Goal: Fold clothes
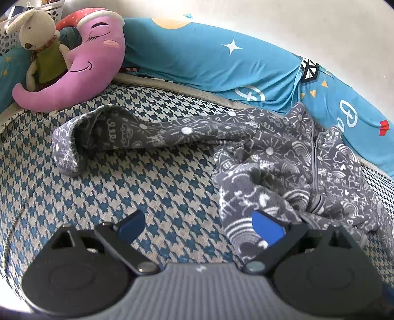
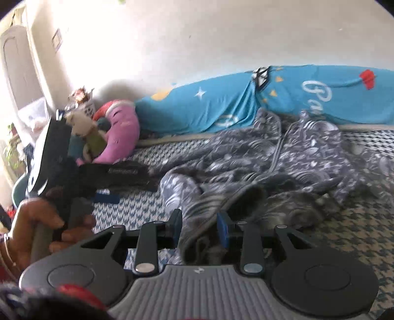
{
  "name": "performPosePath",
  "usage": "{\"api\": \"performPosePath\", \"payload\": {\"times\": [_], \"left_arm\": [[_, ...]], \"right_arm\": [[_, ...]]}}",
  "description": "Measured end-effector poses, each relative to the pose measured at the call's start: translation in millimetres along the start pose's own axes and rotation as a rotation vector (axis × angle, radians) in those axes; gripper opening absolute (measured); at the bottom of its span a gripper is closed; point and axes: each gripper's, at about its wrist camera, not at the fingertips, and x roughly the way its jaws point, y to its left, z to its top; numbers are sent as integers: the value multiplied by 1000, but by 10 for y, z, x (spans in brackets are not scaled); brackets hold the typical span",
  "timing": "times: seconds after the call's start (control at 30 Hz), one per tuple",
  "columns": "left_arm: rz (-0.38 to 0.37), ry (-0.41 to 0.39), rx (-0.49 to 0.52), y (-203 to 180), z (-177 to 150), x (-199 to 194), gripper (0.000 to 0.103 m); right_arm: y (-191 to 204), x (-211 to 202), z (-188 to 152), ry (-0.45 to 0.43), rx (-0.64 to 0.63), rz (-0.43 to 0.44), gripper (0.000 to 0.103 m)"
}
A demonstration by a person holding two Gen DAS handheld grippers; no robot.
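Grey printed garment point(image 1: 283, 172) lies crumpled on the bed point(image 1: 147, 184), on the houndstooth cover, w/ one sleeve stretched out toward the pink moon pillow point(image 1: 93, 66). Left hand-held gripper point(image 1: 199, 226) hovers low, fingers wide apart; its right pad is over the garment's near edge, left pad over bare cover, nothing gripped. Right hand-held gripper point(image 2: 200, 225) has fingers partly apart w/ a fold of the garment point(image 2: 270, 167) between them; can't tell if clamped. Blue bolster point(image 1: 221, 64) along the wall. Stuffed rabbit point(image 1: 39, 44) leans on the pillow. White perforated basket point(image 1: 53, 7) behind; contents unclear.
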Motion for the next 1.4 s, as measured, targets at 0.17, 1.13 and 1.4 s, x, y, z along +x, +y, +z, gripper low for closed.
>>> {"api": "performPosePath", "payload": {"times": [0.17, 1.13, 1.4], "left_arm": [[-6, 12, 2, 8, 2, 12, 97], [33, -117, 13, 157, 84, -164, 99], [-81, -109, 134, -172, -112, -208, 99]], "right_arm": [[203, 134, -84, 19, -101, -80, 45], [508, 16, -417, 141, -372, 260, 42], [146, -267, -389, 79, -254, 84, 42]]}}
